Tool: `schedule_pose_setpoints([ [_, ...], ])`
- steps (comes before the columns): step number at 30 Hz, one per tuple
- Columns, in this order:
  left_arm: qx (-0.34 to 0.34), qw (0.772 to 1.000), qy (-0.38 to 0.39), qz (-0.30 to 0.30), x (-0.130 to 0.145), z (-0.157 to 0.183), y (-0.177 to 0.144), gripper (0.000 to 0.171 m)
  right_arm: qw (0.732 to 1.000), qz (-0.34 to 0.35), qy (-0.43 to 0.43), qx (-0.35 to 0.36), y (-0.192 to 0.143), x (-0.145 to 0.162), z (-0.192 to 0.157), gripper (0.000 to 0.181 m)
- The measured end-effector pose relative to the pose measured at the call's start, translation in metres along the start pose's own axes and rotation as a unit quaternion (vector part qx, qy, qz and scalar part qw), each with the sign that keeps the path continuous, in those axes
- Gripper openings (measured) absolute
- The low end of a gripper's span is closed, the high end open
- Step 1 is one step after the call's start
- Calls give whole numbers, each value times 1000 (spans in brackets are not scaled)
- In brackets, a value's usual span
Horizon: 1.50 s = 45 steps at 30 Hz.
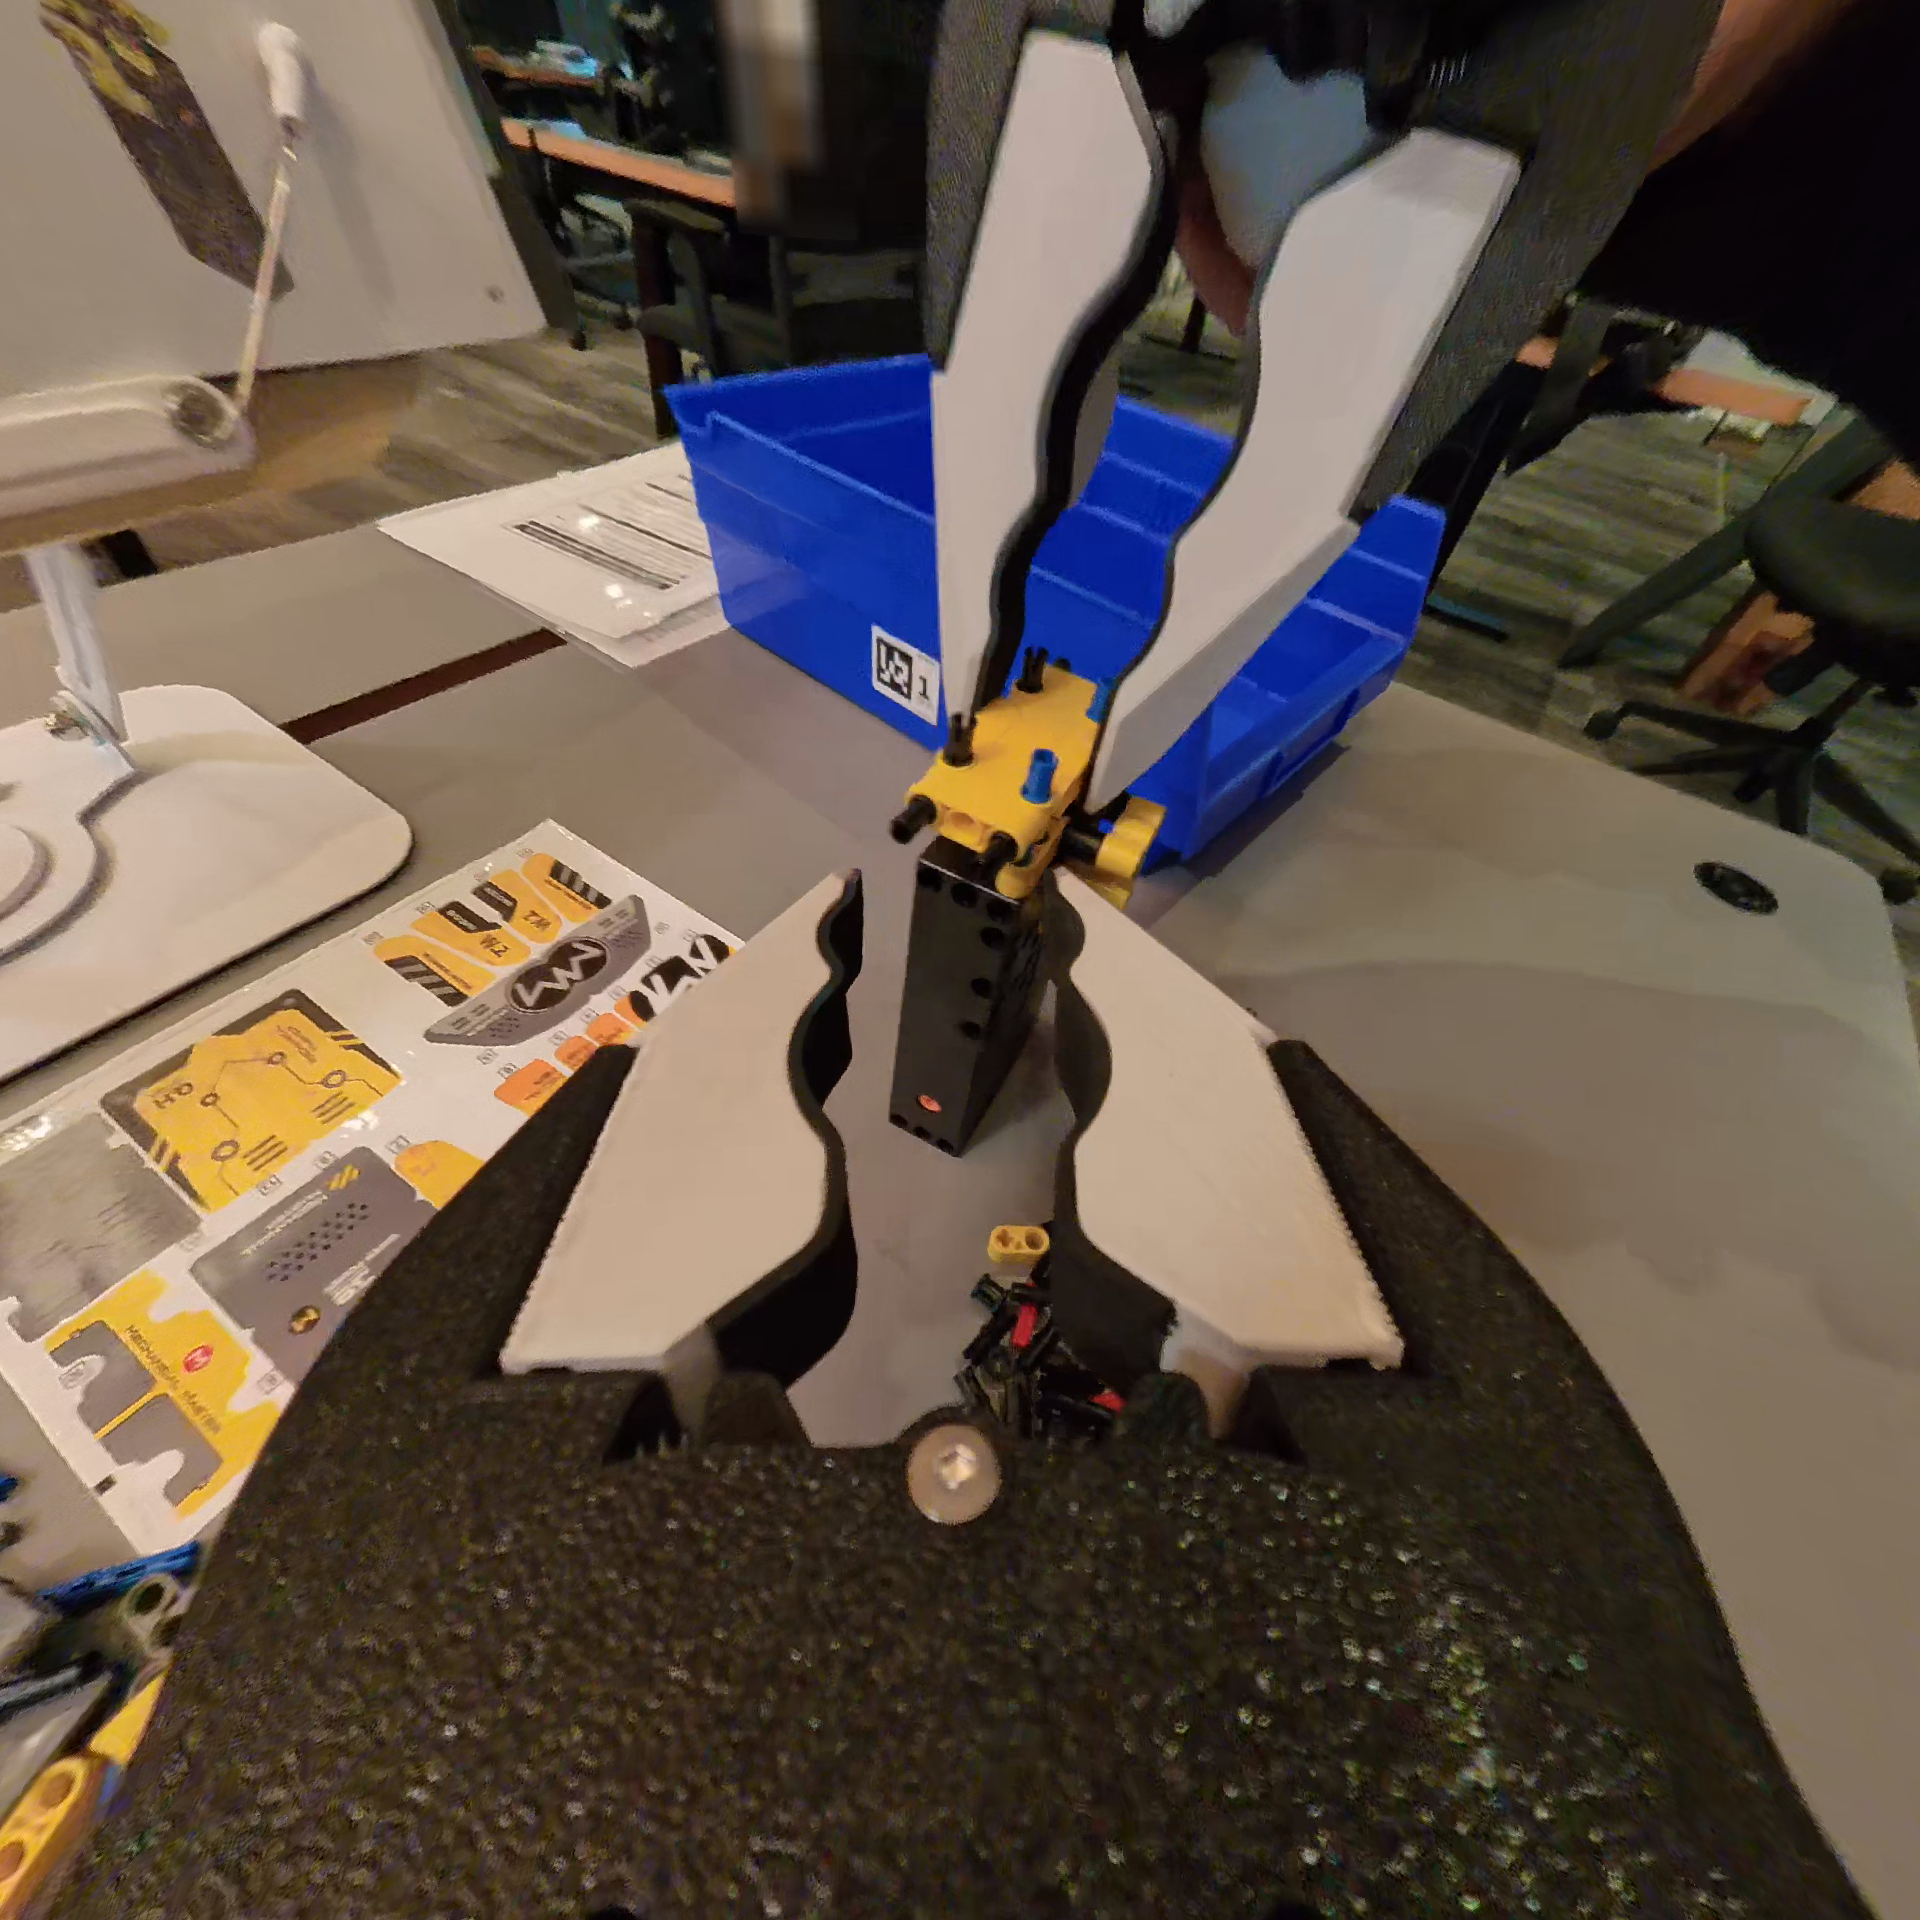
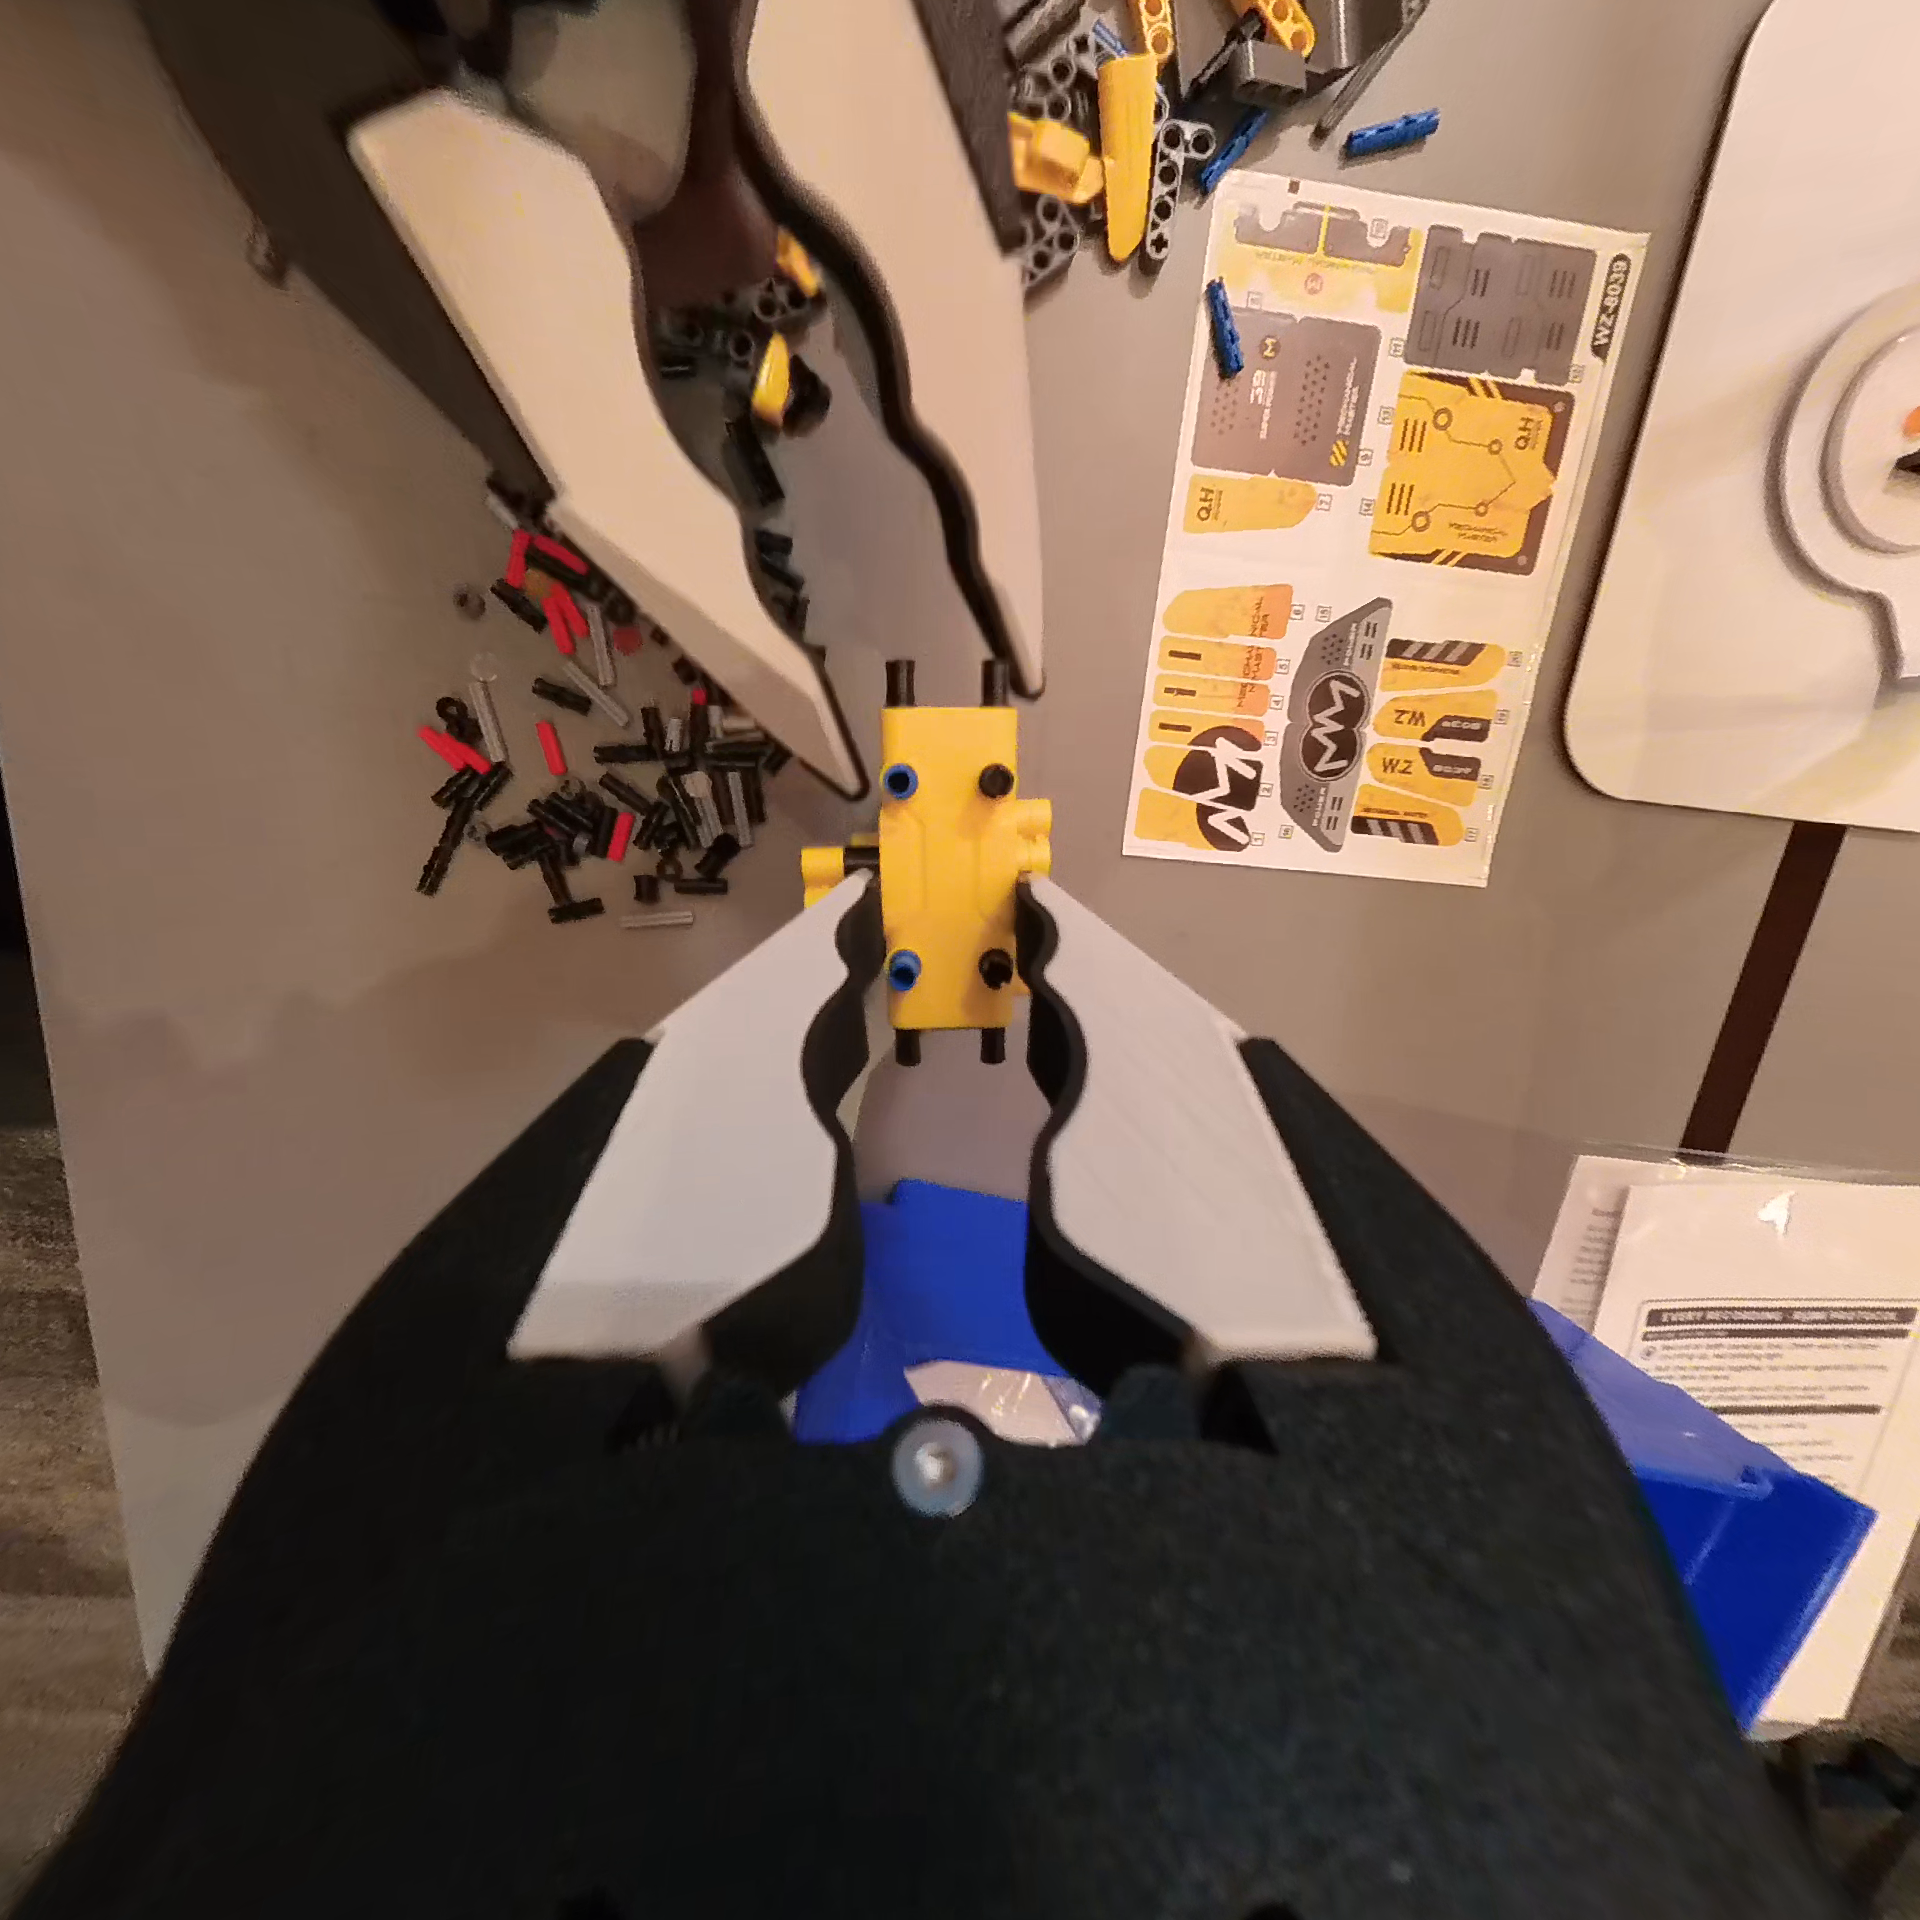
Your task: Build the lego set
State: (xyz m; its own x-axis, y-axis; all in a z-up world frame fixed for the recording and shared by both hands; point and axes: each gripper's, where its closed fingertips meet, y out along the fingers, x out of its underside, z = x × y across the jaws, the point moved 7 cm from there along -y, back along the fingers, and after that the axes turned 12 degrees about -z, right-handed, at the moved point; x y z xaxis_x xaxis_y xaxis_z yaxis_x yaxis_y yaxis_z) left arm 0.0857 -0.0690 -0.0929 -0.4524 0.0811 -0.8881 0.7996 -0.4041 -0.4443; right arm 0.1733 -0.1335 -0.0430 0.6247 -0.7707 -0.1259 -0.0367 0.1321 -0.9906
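Observation:
A black block (image 1: 966, 1018) stands upright on the grey table (image 1: 1507, 1039). A yellow piece (image 1: 1013, 769) with black and blue pins sits on top of it. My right gripper (image 2: 943, 883) is shut on the sides of the yellow piece (image 2: 951, 883). In the left wrist view it (image 1: 1034, 743) comes down from above. My left gripper (image 1: 961, 883) is open, with its jaws on either side of the black block. Its right finger is against the block and a small gap shows on the left. In the right wrist view the left gripper (image 2: 940, 732) flanks the piece and the black block is hidden.
A blue bin (image 1: 831, 499) stands just behind the block. A sticker sheet (image 1: 260, 1122) and a white stand base (image 1: 187, 831) lie to the left. Small black and red pins (image 2: 592, 769) are scattered on the table. Loose parts (image 2: 1122, 125) and papers (image 2: 1745, 1351) lie nearby. The grippers are tip to tip, or close to it.

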Motion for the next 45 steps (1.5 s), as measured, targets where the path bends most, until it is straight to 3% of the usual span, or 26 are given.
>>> schedule_pose_setpoints([
  [4,35,999,10,34,-15,-4,-12,53,1000,-7,-6,-8,0,-1,1,25],
  [8,49,997,54,-15,-24,-4,-1,57,1000,-9,-11,-14,0,-2,2,25],
  [11,46,995,82,-32,-25,-5,5,51,1000,-6,-12,-11,0,-1,2,25],
  [14,66,992,104,-26,-22,-1,6,28,1000,-1,-13,-11,0,0,0,25],
  [23,68,990,125,-15,-21,-2,7,25,1000,11,-23,-4,2,1,1,26],
  [27,63,989,133,-19,-22,-3,6,24,1000,21,-7,8,-5,6,6,39],
  [31,64,988,137,-22,-22,-3,6,24,999,52,5,-6,-13,12,6,39],
  [45,64,988,142,-22,-23,-4,7,24,999,15,-23,27,-11,21,4,26],
])
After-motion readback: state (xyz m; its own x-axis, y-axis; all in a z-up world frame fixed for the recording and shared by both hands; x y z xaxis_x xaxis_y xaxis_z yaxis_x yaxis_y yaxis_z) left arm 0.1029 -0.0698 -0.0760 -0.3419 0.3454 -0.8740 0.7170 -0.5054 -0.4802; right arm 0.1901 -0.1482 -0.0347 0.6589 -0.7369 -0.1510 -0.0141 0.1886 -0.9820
